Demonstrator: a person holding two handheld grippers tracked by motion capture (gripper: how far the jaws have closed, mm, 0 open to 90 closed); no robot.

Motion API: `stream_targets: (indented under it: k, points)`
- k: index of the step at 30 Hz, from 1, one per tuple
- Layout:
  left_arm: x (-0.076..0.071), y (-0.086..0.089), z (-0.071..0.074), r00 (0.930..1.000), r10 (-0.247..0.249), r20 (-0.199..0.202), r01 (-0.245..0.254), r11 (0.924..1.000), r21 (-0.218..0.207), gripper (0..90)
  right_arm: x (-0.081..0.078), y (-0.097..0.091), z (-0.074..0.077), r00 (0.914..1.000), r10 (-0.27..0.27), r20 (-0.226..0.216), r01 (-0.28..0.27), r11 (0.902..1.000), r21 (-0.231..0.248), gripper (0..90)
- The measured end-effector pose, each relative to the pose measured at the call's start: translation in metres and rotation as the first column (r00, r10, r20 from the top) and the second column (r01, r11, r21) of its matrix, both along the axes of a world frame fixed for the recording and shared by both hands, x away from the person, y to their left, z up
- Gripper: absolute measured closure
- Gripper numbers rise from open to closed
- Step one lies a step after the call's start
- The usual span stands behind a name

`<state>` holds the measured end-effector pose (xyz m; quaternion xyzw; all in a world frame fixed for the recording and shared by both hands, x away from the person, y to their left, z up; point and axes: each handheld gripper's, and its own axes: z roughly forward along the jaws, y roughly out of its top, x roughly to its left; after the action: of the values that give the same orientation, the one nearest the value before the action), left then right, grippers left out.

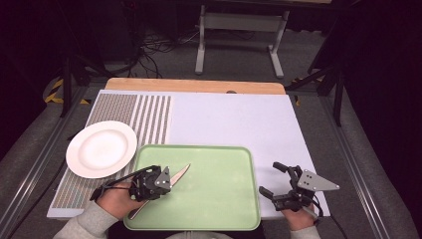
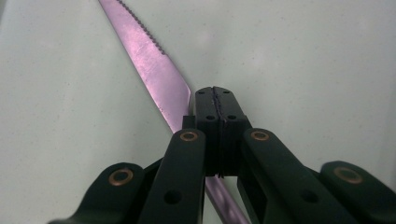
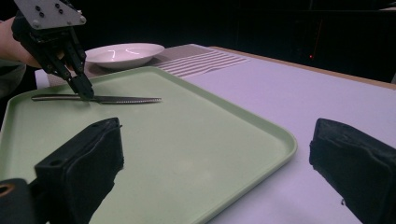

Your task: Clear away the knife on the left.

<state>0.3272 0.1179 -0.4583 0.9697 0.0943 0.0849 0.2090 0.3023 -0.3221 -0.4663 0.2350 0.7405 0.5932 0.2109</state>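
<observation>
Closed left gripper [image 2: 215, 109] fingers over serrated knife [image 2: 154, 70]; elsewhere, plate [image 1: 102, 148].

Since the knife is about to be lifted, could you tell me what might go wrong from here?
The left hand-held gripper is shut on the knife near where blade meets handle, so the thin metal may pivot or slip once raised. The serrated blade could scrape the green tray. The plate overlaps the tray's corner and might get knocked.

Left tongs [image 1: 168, 178] point steeply down, jaws pressed together; right tongs [image 1: 272, 179] held low and level, jaws wide apart.
</observation>
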Motion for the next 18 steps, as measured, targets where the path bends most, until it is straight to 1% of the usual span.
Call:
stream_targets:
  k: [3,5,6,9,13,15,18]
  points:
    - [0.0007,-0.0008,-0.0016,1.0000,-0.003,-0.002,0.003,0.9998,0.019,89.8,-0.0001,-0.0002,0.0001,1.0000,-0.002,0.000,0.002,1.0000,-0.002,3.4]
    - [0.0010,-0.0012,-0.0027,1.0000,-0.004,-0.006,0.004,0.9998,0.020,89.8,-0.0002,-0.0001,0.0002,1.0000,-0.003,0.000,0.003,1.0000,-0.005,3.4]
    - [0.0009,-0.0009,-0.0031,1.0000,0.004,0.002,-0.004,0.9996,0.027,89.8,-0.0002,-0.0001,0.0003,1.0000,-0.003,0.000,0.003,1.0000,-0.005,3.4]
    - [0.0008,-0.0005,-0.0030,0.9999,0.012,0.005,-0.012,0.9996,0.027,89.8,-0.0002,-0.0002,0.0003,1.0000,-0.004,0.001,0.004,1.0000,-0.006,3.4]
    - [0.0024,0.0019,-0.0032,0.9997,0.023,-0.004,-0.023,0.9994,0.025,89.8,-0.0002,-0.0001,0.0001,1.0000,-0.005,0.002,0.005,1.0000,-0.008,3.5]
    - [0.0034,0.0037,-0.0033,0.9992,0.039,-0.003,-0.039,0.9989,0.025,89.8,-0.0002,-0.0002,0.0001,1.0000,-0.005,0.002,0.005,1.0000,-0.007,3.4]
    - [0.0052,0.0077,-0.0037,0.9983,0.058,-0.012,-0.057,0.9982,0.016,89.8,0.0000,-0.0002,0.0003,1.0000,-0.005,0.002,0.005,1.0000,-0.006,3.5]
